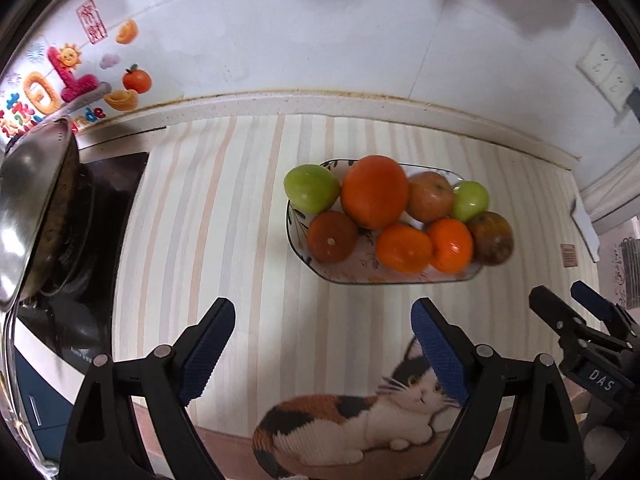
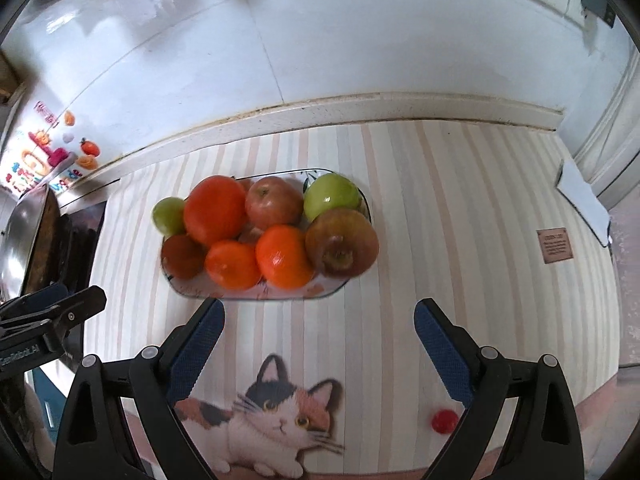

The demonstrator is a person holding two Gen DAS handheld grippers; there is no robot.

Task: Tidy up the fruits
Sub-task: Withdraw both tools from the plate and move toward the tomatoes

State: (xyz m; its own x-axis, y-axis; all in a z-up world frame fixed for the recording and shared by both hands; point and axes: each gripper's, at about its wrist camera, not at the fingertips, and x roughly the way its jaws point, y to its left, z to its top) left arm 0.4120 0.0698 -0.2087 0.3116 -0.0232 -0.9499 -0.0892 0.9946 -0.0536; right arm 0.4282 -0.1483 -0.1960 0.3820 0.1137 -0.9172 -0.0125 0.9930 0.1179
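A patterned oblong plate (image 1: 394, 277) (image 2: 256, 293) on the striped mat holds several fruits: a big orange (image 1: 374, 191) (image 2: 214, 208), smaller oranges (image 1: 404, 248) (image 2: 284, 256), green apples (image 1: 311, 187) (image 2: 332, 197), a red apple (image 1: 430, 196) (image 2: 273, 202) and a brownish apple (image 1: 491, 238) (image 2: 341, 242). My left gripper (image 1: 324, 344) is open and empty, short of the plate. My right gripper (image 2: 320, 344) is open and empty, just before the plate's near rim; it also shows in the left wrist view (image 1: 568, 312).
A steel wok (image 1: 28, 208) sits on a black stove (image 1: 80, 280) at the left. A tiled wall with stickers (image 1: 72, 76) and sockets (image 1: 604, 76) stands behind. A small red fruit (image 2: 444, 421) lies on the mat near the right gripper. A cat picture (image 2: 272, 420) is printed on the mat.
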